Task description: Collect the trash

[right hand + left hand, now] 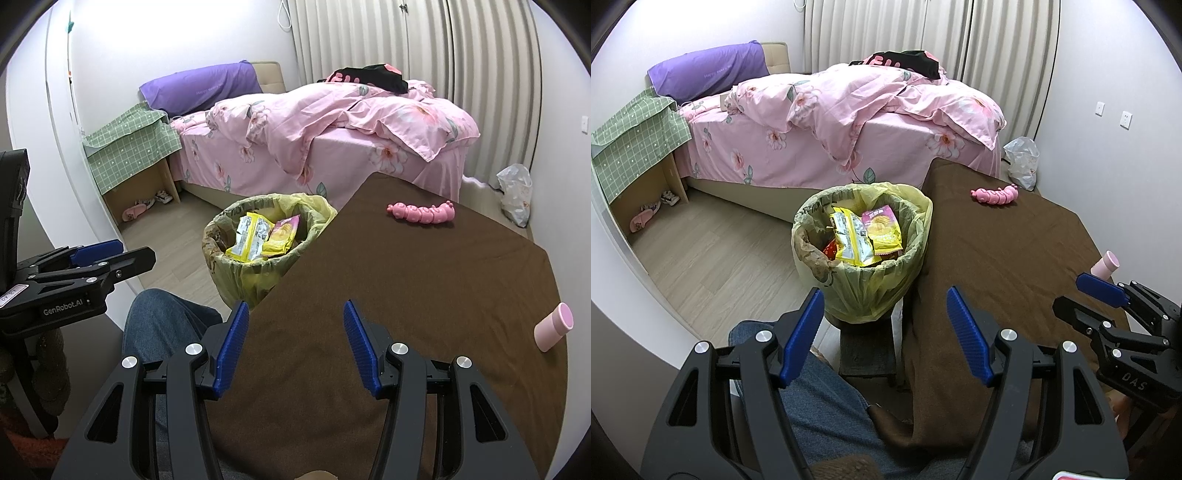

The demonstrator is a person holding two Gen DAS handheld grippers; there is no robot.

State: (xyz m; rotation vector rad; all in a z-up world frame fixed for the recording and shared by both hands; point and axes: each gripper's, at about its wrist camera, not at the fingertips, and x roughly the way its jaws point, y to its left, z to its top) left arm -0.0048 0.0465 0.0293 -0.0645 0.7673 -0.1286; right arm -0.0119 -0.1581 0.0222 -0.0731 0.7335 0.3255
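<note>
A: Report the state of both tongs.

B: Left gripper (pixel 884 328), bottom centre of its own view: jaws spread, nothing between the blue pads. It hangs over a denim-clad leg (pixel 827 402) and the near edge of the brown table cover (pixel 997 258). Right gripper (pixel 291 339), bottom centre of its own view: jaws likewise apart and empty, above the same cover.

A: Locate the trash.

B: The bin (pixel 862 251) stands at the centre of the left view, against the left edge of the table, lined with a yellow-green bag. Inside lie a yellow snack wrapper (pixel 849 238) and a pink-and-yellow chip packet (pixel 882 230), touching each other.

A: Items on the table?

B: A pink cup (pixel 552 326) lies on its side at the right edge of the right view. Farther back, upper right of centre, lies a pink caterpillar toy (pixel 421 213).

A: Beyond that?

B: A bed (pixel 820 122) with pink floral bedding, and a clear plastic bag (pixel 1021 160) on the floor at far right.
</note>
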